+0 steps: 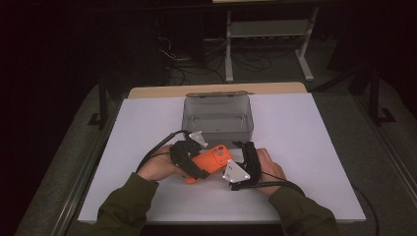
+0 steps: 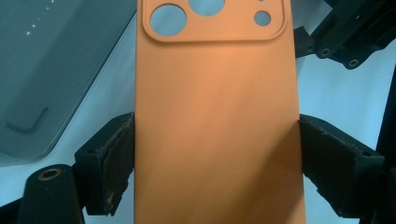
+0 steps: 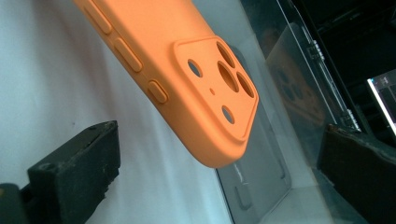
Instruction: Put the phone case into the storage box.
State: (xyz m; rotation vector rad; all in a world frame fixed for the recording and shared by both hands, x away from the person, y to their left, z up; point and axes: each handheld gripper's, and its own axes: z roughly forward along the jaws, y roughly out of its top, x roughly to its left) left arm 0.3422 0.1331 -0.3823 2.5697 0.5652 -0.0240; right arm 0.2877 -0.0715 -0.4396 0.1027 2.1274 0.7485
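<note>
From above, I see my left tool [image 1: 196, 156] clamped across an orange phone case [image 1: 212, 160] held just over the white bench [image 1: 305, 147], near the middle of its near half, with my right tool [image 1: 244, 164] just beside the case's camera end. The left gripper view gives what the high view cannot: both black pads [image 2: 116, 158] press flat on the case's two long edges at about mid-length, back face toward the camera, the camera cut-outs at the far end. The right gripper view adds the side buttons along one long edge and the raised camera block, and shows the right tool's jaws standing wide apart, released, with the case's rounded corner hanging between them and touching neither pad [image 3: 88, 158].

The case's long axis runs from the left hand [image 1: 155, 169] up and to the right across the bench, tilted, camera end toward the clear plastic box [image 1: 218, 114] and the right hand [image 1: 265, 164].

The open box sits just beyond the case, at the middle of the bench toward the far edge; its wall reflects the orange in the right gripper view. A bare white surface spreads wide to the left and right edges of the bench and along the near edge beneath the forearms. Beyond the far edge a wooden strip [image 1: 162, 91] shows, then dark floor.
</note>
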